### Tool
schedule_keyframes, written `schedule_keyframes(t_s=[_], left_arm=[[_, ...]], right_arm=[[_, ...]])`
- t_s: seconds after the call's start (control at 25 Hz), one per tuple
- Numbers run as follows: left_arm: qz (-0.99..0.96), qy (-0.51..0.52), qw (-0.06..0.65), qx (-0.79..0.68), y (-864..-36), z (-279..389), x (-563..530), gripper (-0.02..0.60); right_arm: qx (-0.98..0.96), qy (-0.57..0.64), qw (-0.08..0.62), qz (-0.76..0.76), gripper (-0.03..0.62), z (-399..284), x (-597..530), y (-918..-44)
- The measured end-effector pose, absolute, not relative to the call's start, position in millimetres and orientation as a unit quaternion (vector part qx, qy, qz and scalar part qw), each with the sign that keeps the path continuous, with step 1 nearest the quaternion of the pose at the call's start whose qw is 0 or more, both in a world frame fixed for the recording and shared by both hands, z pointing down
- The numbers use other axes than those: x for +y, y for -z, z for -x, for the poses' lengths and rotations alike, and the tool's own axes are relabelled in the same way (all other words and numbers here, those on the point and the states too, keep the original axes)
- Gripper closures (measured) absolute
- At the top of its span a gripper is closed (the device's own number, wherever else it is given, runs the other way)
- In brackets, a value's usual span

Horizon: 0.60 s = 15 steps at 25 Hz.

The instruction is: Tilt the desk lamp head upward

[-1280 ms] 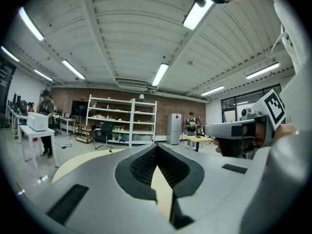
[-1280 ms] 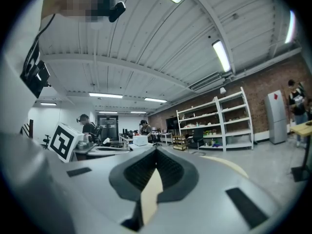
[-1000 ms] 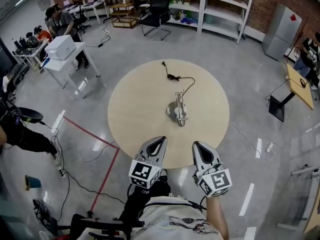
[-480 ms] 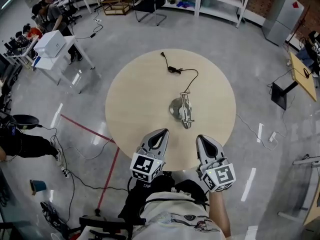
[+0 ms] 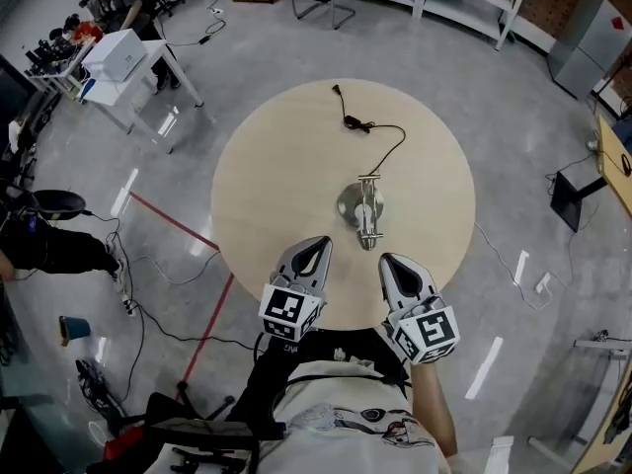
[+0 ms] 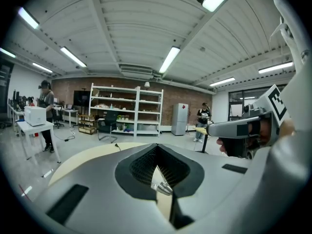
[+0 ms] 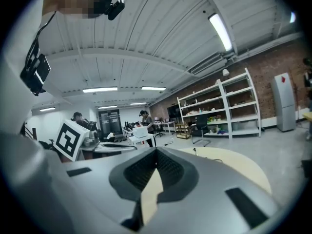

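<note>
In the head view a silver desk lamp [image 5: 362, 210] lies low on the round beige table [image 5: 267, 166], its round base toward the middle and its head toward me. Its black cord [image 5: 380, 136] runs to the far side. My left gripper [image 5: 317, 243] hovers over the table's near edge, left of the lamp head, its jaws shut and empty. My right gripper [image 5: 388, 262] is just right of it, also shut with nothing held. In the left gripper view a bit of the lamp [image 6: 164, 186] shows through the gap below the closed tips [image 6: 157, 146]. The right gripper view shows only closed tips [image 7: 156, 151] and table.
A red tape line [image 5: 178, 222] and loose cables [image 5: 148, 304] cross the floor at left. A white desk with a box [image 5: 118, 57] and people stand far left. White shelves [image 5: 464, 8] line the back. Another desk [image 5: 612, 156] is at right.
The head view has shifted and the table looks nearer. Both grippers have moved forward to the table's near edge, closer to the lamp. The lamp has not moved on the table.
</note>
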<state>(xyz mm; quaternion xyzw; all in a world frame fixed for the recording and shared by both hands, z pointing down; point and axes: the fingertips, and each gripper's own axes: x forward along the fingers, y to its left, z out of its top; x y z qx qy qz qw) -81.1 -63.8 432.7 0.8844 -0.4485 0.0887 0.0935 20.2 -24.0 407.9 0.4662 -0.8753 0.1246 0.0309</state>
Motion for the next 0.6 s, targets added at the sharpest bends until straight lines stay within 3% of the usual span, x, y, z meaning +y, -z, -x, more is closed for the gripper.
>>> schedule_keyframes(t_s=[0.6], left_arm=[[-0.849,-0.15,0.142,-0.486,-527,66,-112,0.591]], right_arm=[[-0.903,-0.134,0.095,-0.396,0.591,-42,-54,-454]])
